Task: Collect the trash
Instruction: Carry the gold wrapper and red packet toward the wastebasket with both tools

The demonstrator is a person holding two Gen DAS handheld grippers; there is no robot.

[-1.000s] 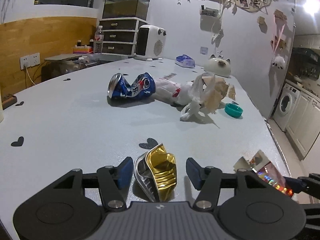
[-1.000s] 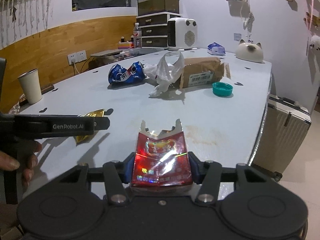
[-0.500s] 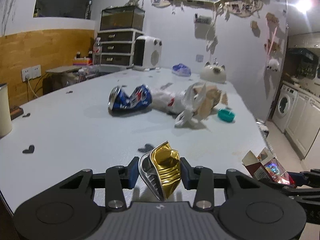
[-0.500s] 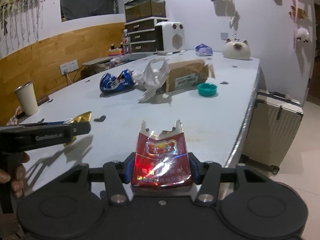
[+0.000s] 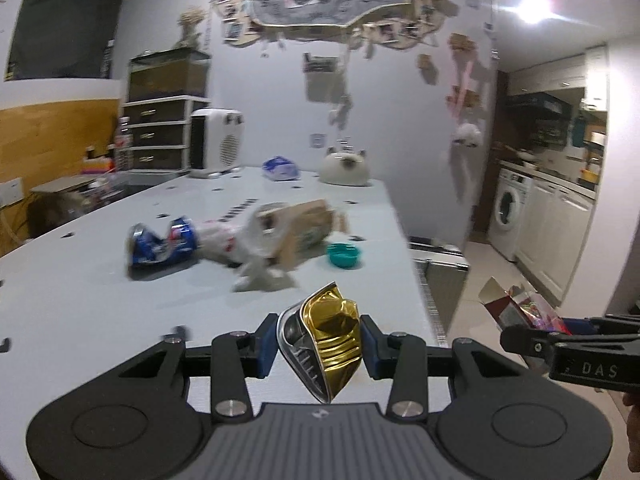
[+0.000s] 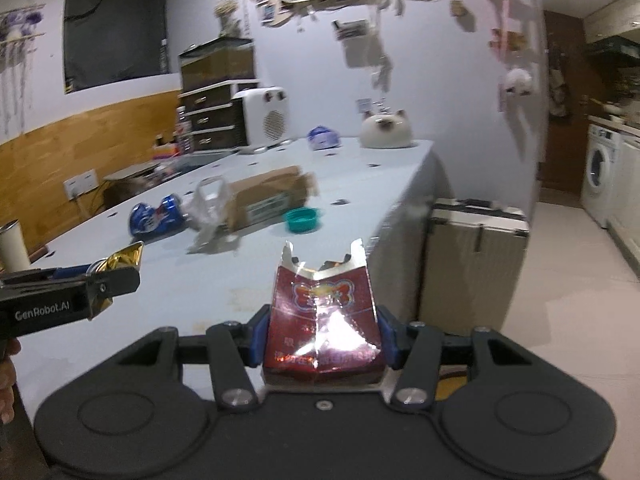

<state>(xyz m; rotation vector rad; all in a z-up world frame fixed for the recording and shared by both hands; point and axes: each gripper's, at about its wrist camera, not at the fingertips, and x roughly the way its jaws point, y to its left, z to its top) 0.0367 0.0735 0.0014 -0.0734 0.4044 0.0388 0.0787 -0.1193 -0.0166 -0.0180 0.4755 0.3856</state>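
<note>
Both tongs grip trash: gold can (image 5: 330,338), torn red packet (image 6: 322,326).

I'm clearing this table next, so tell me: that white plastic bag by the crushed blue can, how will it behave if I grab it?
The plastic bag looks thin and crumpled, so probably floppy and light; it will likely sag and trail. It lies against the blue can and the cardboard box, so pulling it may drag or nudge them.

Ahead of the left gripper (image 5: 320,346), on the table (image 5: 80,300), a can (image 5: 162,242) lies left of a bag (image 5: 224,240), box (image 5: 302,230) and lid (image 5: 344,255).
</note>
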